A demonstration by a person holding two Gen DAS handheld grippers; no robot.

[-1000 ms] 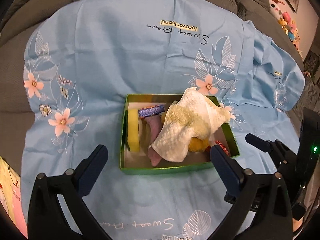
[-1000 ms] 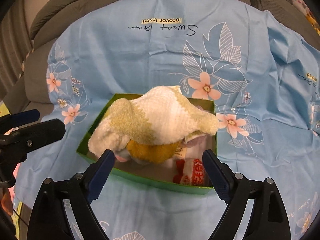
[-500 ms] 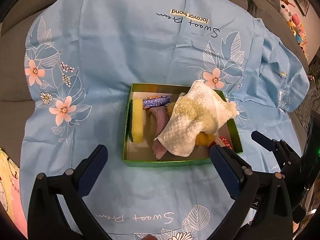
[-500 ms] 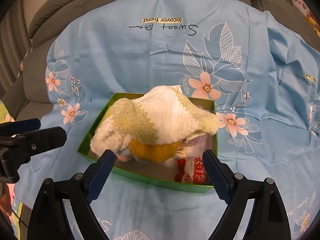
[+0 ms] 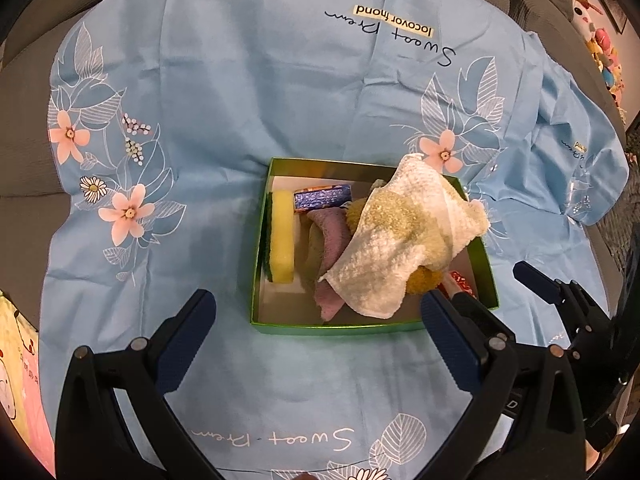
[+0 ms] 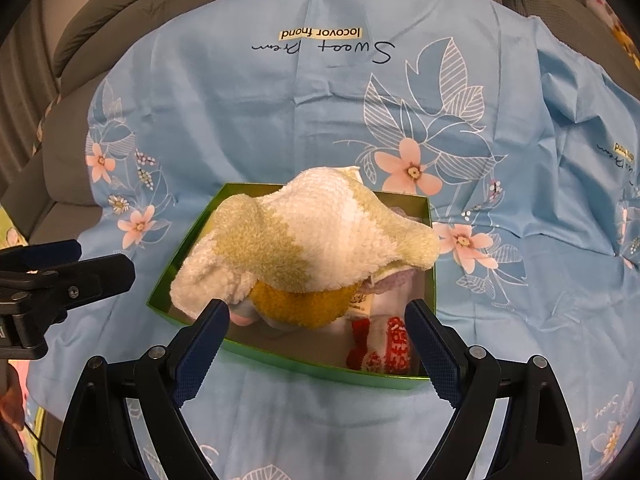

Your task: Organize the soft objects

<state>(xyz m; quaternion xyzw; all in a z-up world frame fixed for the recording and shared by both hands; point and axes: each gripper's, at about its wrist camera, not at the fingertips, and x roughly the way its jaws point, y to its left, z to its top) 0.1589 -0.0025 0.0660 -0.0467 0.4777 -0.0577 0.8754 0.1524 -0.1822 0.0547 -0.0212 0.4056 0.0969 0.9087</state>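
Towel (image 6: 316, 236), cream and olive, draping over softer pieces inside green box (image 5: 256, 280) mid-cloth, spilling past far right corner. Left gripper (image 5: 316, 332) and right gripper (image 6: 320, 344) hovering at near edge, both spread, empty, likely lining up for a tuck.

Towel (image 6: 304, 236) hides yellow plush (image 6: 300, 304), purple cloth (image 5: 332, 240) partly; label print (image 6: 360, 303) unreadable.

I see a fluffy white-and-yellow terry cloth (image 6: 304, 236) over a glossy green cardboard box (image 5: 372, 326). Porous yellow foam sponge (image 5: 282, 240) inside, plus shiny blue foil wrapper (image 5: 322, 199). Smooth matt light-blue floral fabric sheet (image 5: 240, 92) underneath.
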